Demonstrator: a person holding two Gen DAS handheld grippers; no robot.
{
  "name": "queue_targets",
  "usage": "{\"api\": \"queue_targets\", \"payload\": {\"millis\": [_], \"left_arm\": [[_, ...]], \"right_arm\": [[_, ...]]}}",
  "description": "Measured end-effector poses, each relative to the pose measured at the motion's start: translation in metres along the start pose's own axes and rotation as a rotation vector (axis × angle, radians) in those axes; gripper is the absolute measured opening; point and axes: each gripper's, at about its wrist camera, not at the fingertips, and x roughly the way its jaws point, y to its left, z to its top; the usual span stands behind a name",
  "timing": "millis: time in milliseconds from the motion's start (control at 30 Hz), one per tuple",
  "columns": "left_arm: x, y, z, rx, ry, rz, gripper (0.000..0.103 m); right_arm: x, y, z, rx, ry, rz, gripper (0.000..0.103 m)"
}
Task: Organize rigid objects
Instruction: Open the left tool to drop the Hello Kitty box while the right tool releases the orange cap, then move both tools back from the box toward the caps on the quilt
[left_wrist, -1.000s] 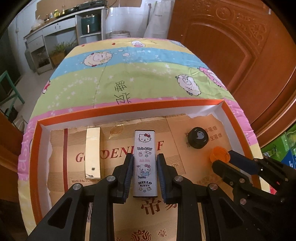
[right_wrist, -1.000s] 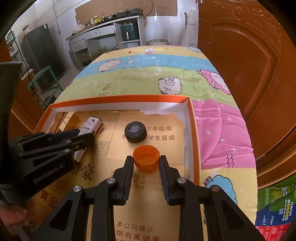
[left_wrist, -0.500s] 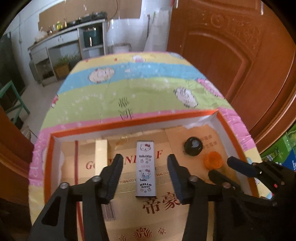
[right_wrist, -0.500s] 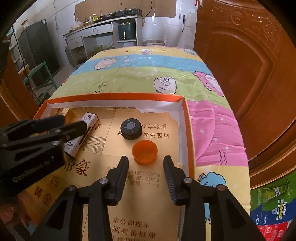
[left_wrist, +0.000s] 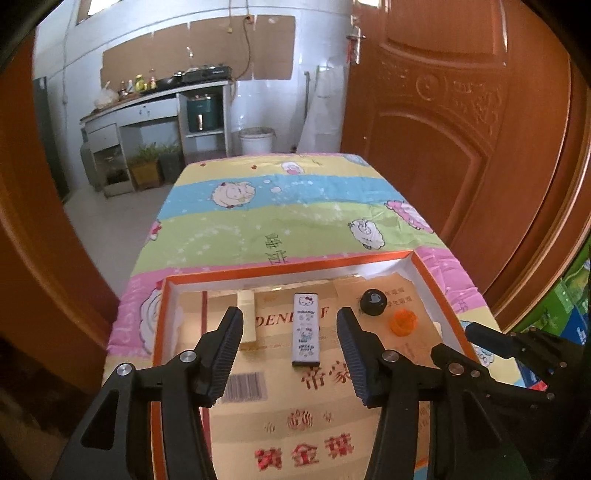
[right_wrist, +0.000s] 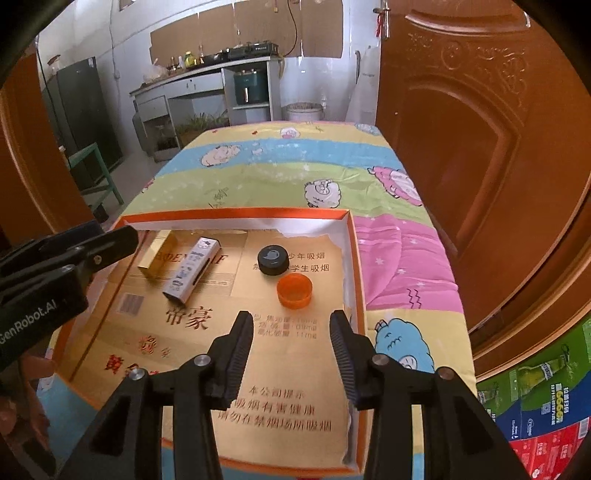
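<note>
A shallow orange-rimmed box tray (left_wrist: 288, 271) lined with gold cardboard holds four things. A white Hello Kitty box (left_wrist: 306, 328) (right_wrist: 192, 269) lies flat in the middle, with a gold box (left_wrist: 246, 321) (right_wrist: 157, 254) to its left. A black cap (left_wrist: 373, 301) (right_wrist: 272, 258) and an orange cap (left_wrist: 403, 323) (right_wrist: 294, 291) sit to its right. My left gripper (left_wrist: 288, 321) hangs open above the Hello Kitty box, not touching it. My right gripper (right_wrist: 291, 321) is short of the orange cap, its jaws opening with nothing between them.
The tray rests on a table under a striped sheep-print cloth (left_wrist: 280, 214). A carved brown door (right_wrist: 480, 155) stands close on the right, with coloured cartons (right_wrist: 535, 398) below it. A kitchen counter (left_wrist: 155, 107) and a green stool (right_wrist: 96, 170) are far behind.
Both grippers opened and rose back from the tray. The left one let go of the Hello Kitty box and the right one released the orange cap; both things lie still.
</note>
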Motion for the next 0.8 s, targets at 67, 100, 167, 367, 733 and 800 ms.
{"api": "queue_targets", "payload": {"millis": [67,100,167,367,733,800], "left_arm": [[-0.01,0.003,-0.003,-0.014,-0.006,0.001,0.055],[-0.014,0.004,-0.005,-0.021,-0.01,0.001,0.055],[-0.025,0.006,-0.008,-0.033,-0.021,-0.003,0.055],[-0.049,0.006,-0.018,-0.034,-0.035,0.004,0.055],[-0.089,0.017,-0.046,-0.058,-0.047,0.006,0.055],[-0.099,0.019,-0.053,-0.063,-0.055,0.006,0.055]], "right_arm": [[-0.008,0.001,-0.002,-0.002,-0.009,-0.002,0.043],[-0.011,0.002,-0.003,-0.003,-0.012,-0.002,0.043],[-0.017,0.004,-0.005,-0.005,-0.016,-0.002,0.043],[-0.035,0.011,-0.012,-0.012,-0.031,-0.006,0.043],[-0.073,0.023,-0.038,-0.013,-0.049,0.013,0.043],[-0.082,0.024,-0.046,-0.01,-0.054,0.018,0.043]]}}
